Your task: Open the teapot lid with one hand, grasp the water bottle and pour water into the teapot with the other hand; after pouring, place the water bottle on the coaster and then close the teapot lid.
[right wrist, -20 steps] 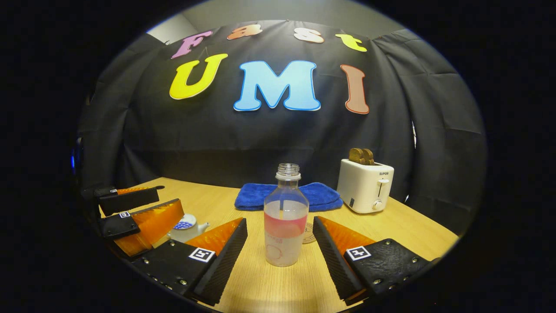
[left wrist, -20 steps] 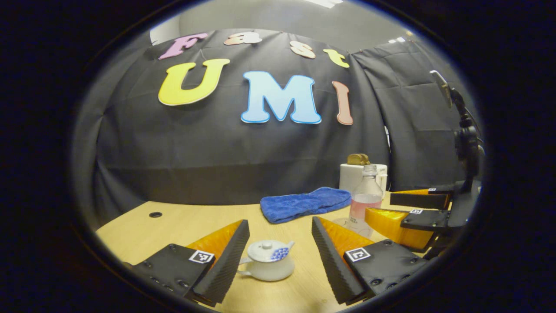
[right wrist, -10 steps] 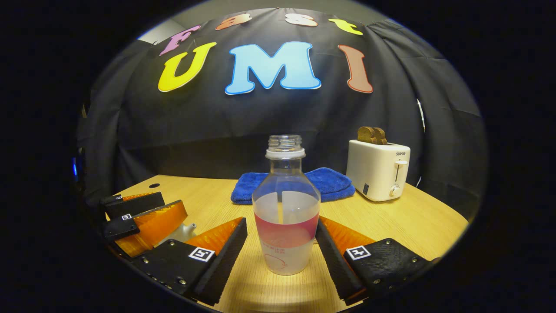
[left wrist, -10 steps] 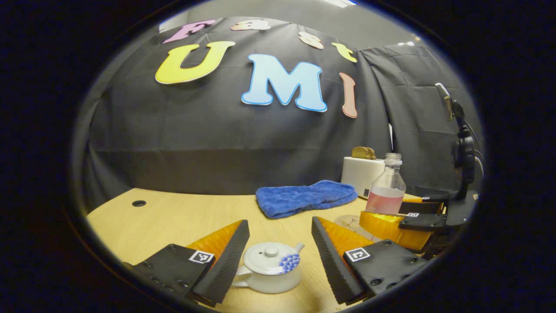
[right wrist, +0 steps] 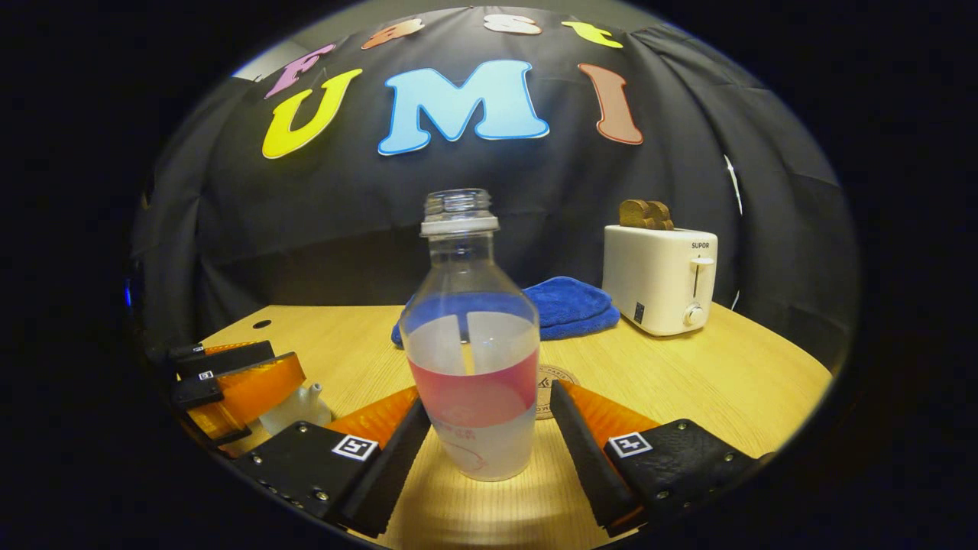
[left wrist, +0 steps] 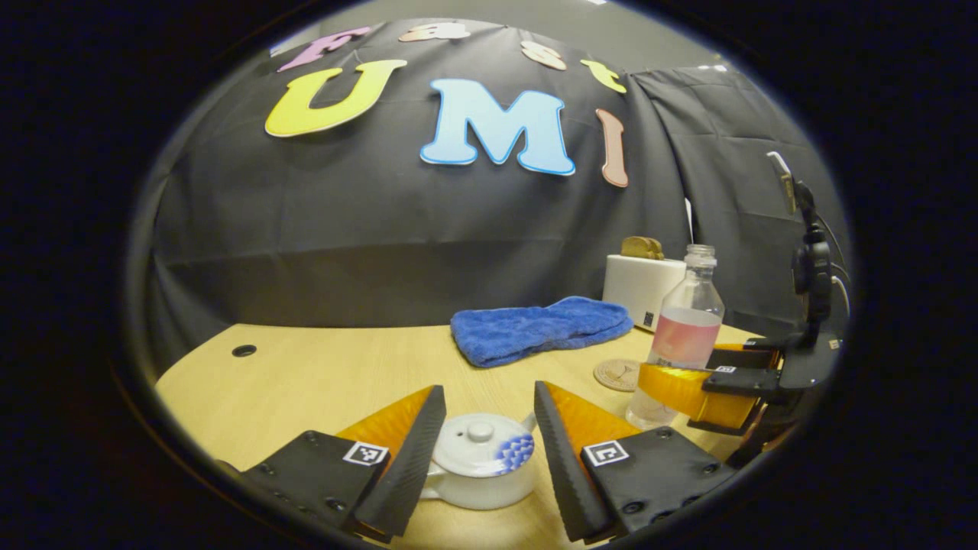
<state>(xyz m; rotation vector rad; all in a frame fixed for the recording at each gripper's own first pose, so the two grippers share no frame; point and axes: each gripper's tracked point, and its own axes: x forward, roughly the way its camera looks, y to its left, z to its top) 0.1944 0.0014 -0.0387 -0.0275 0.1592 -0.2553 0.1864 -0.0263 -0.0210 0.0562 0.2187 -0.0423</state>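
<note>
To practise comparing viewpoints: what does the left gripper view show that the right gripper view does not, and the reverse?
Left gripper view: the teapot lid with its knob, sitting on the teapot between the open left gripper fingers, and a black stand at the far right. Right gripper view: the lever and dial on the toaster. Both: the water bottle between the open right gripper fingers, the coaster, blue towel, toaster and table.

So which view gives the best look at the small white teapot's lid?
The left gripper view: the white lid with its round knob sits centred between the open left claw, still on the white ceramic teapot. The right gripper view catches just the teapot's spout, behind a finger of the left claw.
</note>
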